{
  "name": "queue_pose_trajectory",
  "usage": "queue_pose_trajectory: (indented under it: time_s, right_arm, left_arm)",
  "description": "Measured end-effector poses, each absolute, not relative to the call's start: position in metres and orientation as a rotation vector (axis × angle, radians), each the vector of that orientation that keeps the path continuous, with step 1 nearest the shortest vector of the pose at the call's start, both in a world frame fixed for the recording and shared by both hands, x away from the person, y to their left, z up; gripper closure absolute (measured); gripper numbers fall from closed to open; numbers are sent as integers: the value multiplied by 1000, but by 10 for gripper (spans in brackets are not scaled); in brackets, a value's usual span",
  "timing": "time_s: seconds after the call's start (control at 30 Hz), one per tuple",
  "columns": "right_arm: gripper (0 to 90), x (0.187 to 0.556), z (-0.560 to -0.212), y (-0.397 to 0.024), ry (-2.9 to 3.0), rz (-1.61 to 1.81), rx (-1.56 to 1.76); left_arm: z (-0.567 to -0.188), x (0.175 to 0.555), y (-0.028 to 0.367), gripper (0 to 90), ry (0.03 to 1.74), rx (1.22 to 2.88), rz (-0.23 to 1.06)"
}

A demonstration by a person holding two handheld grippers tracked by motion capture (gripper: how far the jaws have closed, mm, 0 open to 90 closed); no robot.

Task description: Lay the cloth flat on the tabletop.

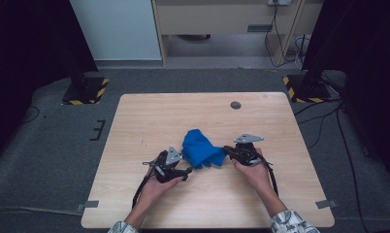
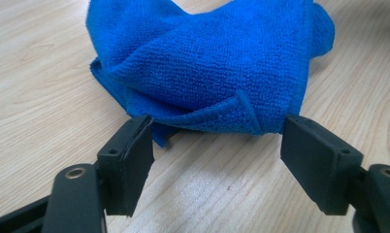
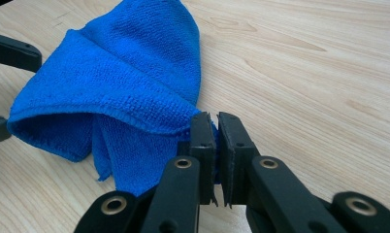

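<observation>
A crumpled blue cloth (image 1: pixel 200 149) lies near the middle of the wooden table (image 1: pixel 149 116). My right gripper (image 1: pixel 227 151) comes at it from the right. In the right gripper view its jaws are shut on the blue cloth (image 3: pixel 110 92), with a folded edge pinched at the gripper's (image 3: pixel 216 128) tips. My left gripper (image 1: pixel 186 171) sits at the cloth's near left side. In the left gripper view it (image 2: pixel 217 138) stands open. The cloth's (image 2: pixel 207 63) lower hem reaches between the two pads (image 2: pixel 130 150) without either pressing on it.
A round grey grommet (image 1: pixel 235 105) is set into the table's far side. Bare wood lies all around the cloth. Two stands with yellow-and-black striped bases (image 1: pixel 86 91) (image 1: pixel 304 88) flank the table's far corners on the grey floor.
</observation>
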State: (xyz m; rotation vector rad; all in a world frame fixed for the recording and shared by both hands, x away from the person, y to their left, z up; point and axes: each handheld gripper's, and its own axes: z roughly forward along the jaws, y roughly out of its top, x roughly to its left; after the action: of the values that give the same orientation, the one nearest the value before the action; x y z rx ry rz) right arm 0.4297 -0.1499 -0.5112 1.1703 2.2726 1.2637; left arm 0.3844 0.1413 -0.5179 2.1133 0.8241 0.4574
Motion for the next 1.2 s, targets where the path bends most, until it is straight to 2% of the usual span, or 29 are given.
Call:
queue_pose_trajectory:
  time_s: [0.13, 0.37, 0.57, 1.0, 1.2]
  right_arm:
    - [855, 429, -512, -150, 2275, 1257, 1170]
    - [855, 429, -511, -153, 2266, 1258, 1177]
    - [854, 428, -511, -152, 2265, 1254, 1176]
    - [854, 427, -510, -154, 2261, 1251, 1177]
    - [856, 427, -509, -157, 2258, 1252, 1189]
  left_arm:
    - [-518, 390, 139, 251, 837, 2089, 475]
    - [-518, 391, 135, 302, 800, 2102, 489]
    - [-523, 398, 130, 411, 800, 2131, 439]
    - [-524, 396, 127, 688, 770, 2165, 435]
    - [-520, 395, 134, 746, 781, 2135, 428]
